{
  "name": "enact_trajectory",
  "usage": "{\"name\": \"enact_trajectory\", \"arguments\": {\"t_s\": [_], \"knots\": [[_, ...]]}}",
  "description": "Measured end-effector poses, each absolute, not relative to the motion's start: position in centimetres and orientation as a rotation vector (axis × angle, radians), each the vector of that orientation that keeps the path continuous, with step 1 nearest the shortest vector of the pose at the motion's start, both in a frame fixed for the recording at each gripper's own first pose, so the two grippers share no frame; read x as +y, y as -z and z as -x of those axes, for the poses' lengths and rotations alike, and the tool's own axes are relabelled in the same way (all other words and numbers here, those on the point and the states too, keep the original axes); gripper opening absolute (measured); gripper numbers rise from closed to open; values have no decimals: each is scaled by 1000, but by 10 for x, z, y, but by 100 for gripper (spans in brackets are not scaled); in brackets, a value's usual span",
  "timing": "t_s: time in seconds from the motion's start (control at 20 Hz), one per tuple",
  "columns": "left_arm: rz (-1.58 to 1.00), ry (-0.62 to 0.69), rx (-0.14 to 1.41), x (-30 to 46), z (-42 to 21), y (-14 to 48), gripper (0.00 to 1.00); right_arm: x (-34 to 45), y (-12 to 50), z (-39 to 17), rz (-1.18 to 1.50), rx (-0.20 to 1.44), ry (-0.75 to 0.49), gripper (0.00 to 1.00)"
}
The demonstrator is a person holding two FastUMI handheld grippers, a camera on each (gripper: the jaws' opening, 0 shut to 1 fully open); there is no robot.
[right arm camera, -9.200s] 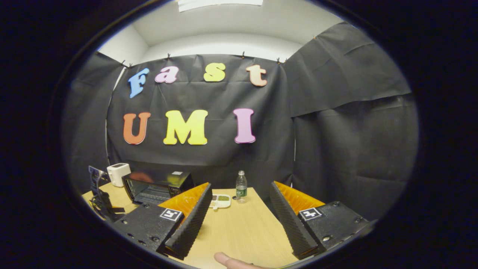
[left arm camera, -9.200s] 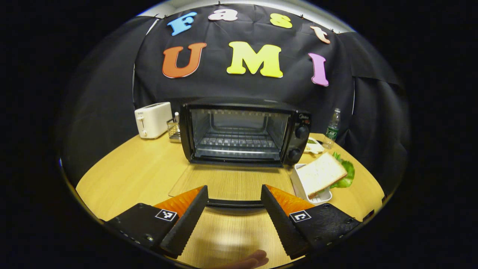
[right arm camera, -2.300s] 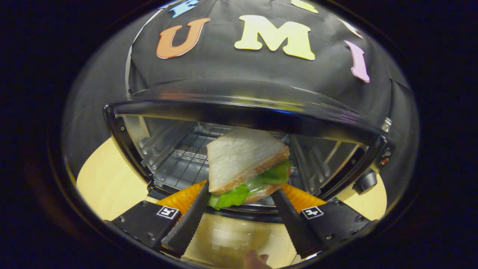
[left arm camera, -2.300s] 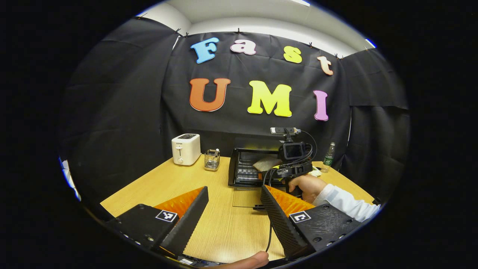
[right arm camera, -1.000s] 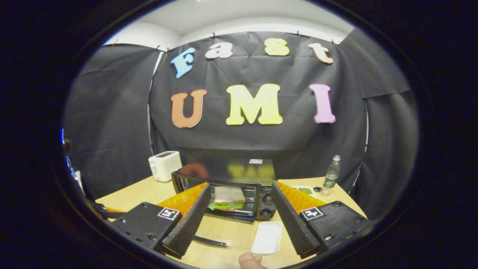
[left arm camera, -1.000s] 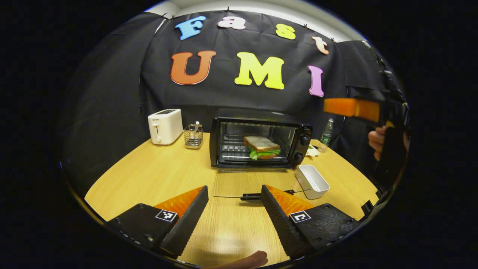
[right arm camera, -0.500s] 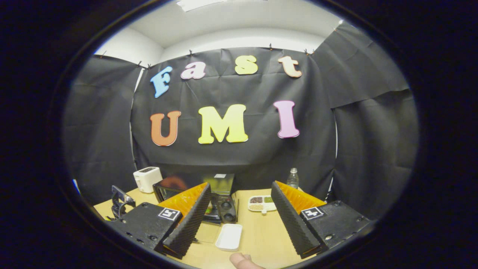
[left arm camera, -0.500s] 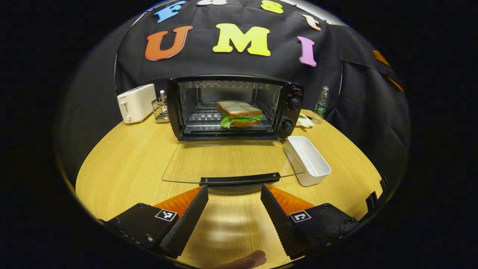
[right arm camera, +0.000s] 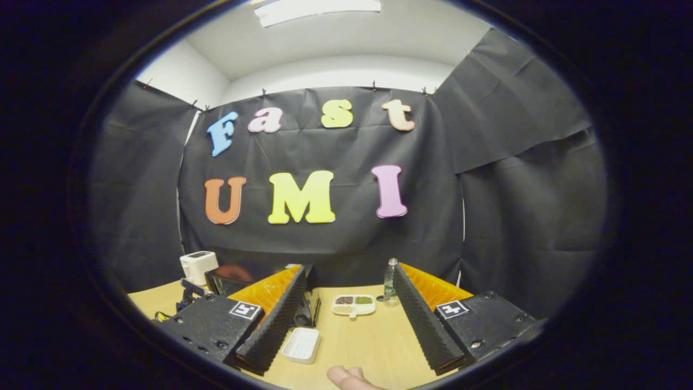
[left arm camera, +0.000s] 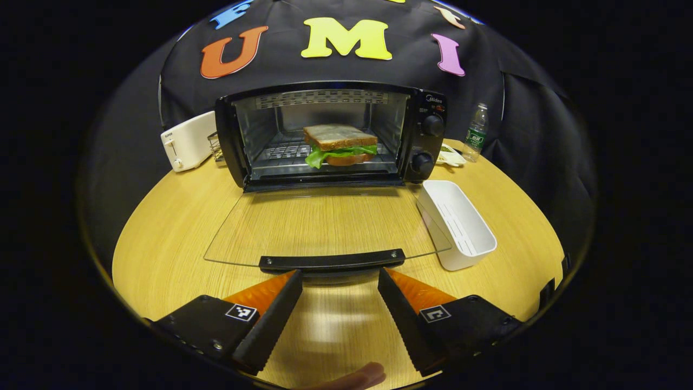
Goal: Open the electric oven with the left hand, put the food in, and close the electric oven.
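Closing in since a moment ago, the spread left gripper [left arm camera: 340, 281] is nearing the door handle [left arm camera: 331, 260]; lifting off-centre risks slipping off.

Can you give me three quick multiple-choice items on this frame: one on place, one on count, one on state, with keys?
1. Where is the sandwich?
A. in the white tray
B. on the rack inside the oven
C. between the right gripper's fingers

2. How many round knobs show on the oven front panel?
A. one
B. two
C. four

3. What state is the oven door in?
A. folded down flat, open
B. shut
C. half raised

Key:
1 B: the sandwich lies on the wire rack behind the open front, and the white tray is empty.
2 B: two knobs sit one above the other to the right of the opening.
3 A: the glass door lies flat over the table, its handle just ahead of the open left gripper.
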State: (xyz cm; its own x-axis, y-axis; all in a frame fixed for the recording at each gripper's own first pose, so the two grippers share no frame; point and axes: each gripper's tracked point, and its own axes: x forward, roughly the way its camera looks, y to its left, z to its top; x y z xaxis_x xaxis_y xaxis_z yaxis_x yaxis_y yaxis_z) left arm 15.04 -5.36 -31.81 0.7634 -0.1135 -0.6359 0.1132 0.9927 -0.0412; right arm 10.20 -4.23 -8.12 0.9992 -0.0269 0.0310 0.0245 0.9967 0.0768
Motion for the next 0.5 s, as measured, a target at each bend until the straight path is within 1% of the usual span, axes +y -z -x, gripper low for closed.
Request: {"name": "enact_trajectory", "arguments": {"t_s": [0.2, 0.5], "knots": [[-11, 107, 707, -52, -153, 318, 93, -62, 78, -106, -85, -29, 53, 100], [-53, 96, 668, -50, -155, 295, 93, -76, 76, -105, -99, -36, 51, 100]]}}
